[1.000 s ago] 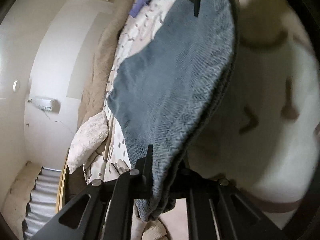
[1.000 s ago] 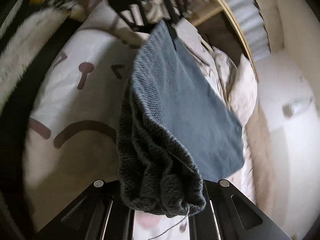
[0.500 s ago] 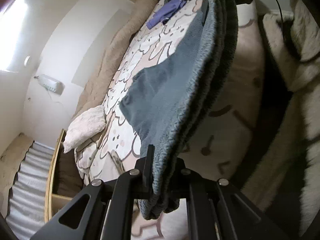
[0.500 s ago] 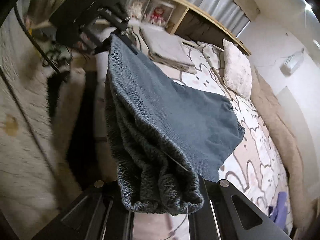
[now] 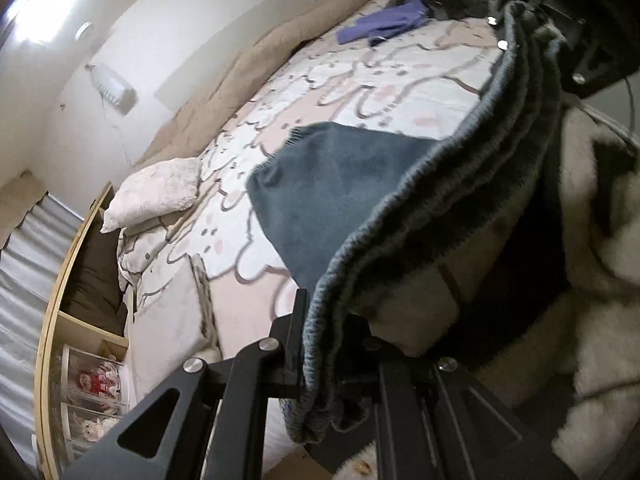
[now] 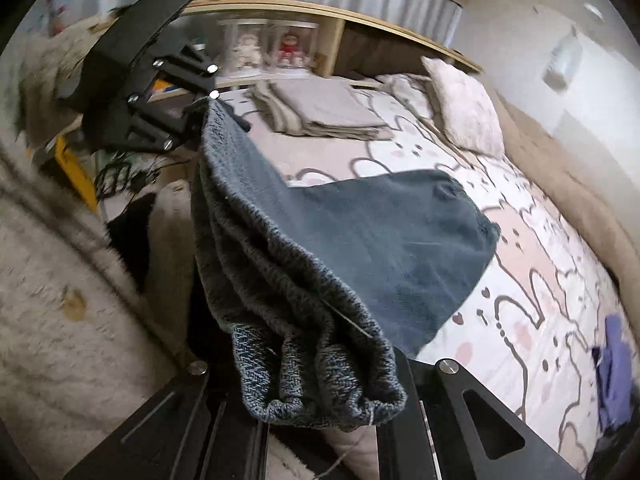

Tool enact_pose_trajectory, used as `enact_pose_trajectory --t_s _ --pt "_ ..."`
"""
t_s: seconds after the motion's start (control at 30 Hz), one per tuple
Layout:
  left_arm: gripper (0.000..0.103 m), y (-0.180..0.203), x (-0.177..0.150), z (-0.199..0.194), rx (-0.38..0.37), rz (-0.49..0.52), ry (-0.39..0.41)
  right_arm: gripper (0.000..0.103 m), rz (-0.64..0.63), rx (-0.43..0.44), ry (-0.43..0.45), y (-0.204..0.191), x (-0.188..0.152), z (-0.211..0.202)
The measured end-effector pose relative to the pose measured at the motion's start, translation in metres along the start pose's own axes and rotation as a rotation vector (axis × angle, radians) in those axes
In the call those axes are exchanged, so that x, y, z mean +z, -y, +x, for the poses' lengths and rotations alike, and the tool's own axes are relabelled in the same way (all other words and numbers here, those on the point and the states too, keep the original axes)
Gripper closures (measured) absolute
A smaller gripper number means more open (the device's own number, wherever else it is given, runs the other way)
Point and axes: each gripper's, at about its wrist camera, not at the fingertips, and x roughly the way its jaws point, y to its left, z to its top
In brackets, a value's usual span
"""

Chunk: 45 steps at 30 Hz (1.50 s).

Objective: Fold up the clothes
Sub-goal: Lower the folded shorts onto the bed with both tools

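So the grey-blue knit garment (image 5: 352,184) is strung up between both grippers over the near side edge of the bed (image 5: 400,92), its loose end draped down onto the cartoon-print bedspread about mid-bed. The left gripper (image 5: 320,344) is clamped on one bunched corner, the fabric folded in several layers and spilling out below the jaws, so the fingertips themselves are mostly buried in knit. The right gripper (image 6: 320,380) is pinched shut on the other bunched corner, same deal, a thick wad of ribbed edge hiding the fingers. Each camera sees the other gripper at the far end of the taut top edge. On the bed there's a fluffy pillow (image 5: 156,196) near the head end, a stack of folded beige cloth (image 6: 320,112) beside it, and a purple garment (image 5: 384,24) down at the foot end. Everything off the bed's near edge is blurry fuzzy white stuff, can't really tell what.
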Motion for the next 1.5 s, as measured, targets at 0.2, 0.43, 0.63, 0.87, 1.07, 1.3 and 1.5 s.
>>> enact_pose_trajectory --t_s 0.2,0.43,0.63,0.87,1.07,1.3,1.5 --pt "0.093 -0.043 0.047 0.042 -0.031 -0.087 -0.028 0.094 0.103 -0.03 0.003 0.071 0.041 0.006" --pt "0.092 -0.091 0.097 0.12 -0.082 -0.164 -0.108 0.094 0.23 -0.077 -0.042 0.166 0.078 0.053" --pt "0.092 -0.13 0.134 0.19 -0.143 -0.24 -0.191 0.094 0.368 -0.057 -0.066 0.236 0.086 0.112" --pt "0.09 -0.146 0.145 0.276 -0.248 -0.327 -0.318 0.094 0.513 0.02 -0.137 0.3 0.076 0.185" --pt "0.09 -0.139 0.148 0.32 -0.289 -0.305 -0.369 0.094 0.606 0.08 -0.205 0.326 0.052 0.233" --pt "0.089 -0.144 0.153 0.343 -0.355 -0.314 -0.365 0.094 0.721 0.191 -0.237 0.353 0.031 0.255" --pt "0.062 -0.162 0.149 0.35 -0.358 -0.395 -0.333 0.085 0.811 0.237 -0.256 0.367 0.021 0.262"
